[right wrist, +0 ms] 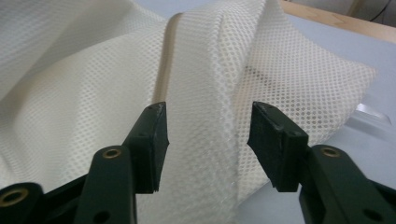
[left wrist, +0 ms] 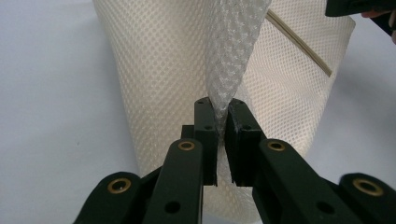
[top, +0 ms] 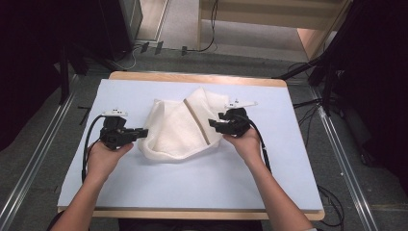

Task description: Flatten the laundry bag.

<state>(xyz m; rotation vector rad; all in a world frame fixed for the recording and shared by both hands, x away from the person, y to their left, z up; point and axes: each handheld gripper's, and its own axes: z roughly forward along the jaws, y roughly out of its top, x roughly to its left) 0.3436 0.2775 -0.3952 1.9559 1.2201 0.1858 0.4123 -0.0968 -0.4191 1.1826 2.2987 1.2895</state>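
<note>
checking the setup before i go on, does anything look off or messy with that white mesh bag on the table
Nothing is spilled or torn. The white mesh bag lies rumpled rather than flat, one edge pinched up into a ridge by the left tongs. The right tongs are open around another fold. Its beige strip runs askew across the blue mat.

Legible text: none. No label, brand, number or sign can be read on the mesh bag (top: 178,127) (plain white weave) or table (top: 192,187).
</note>
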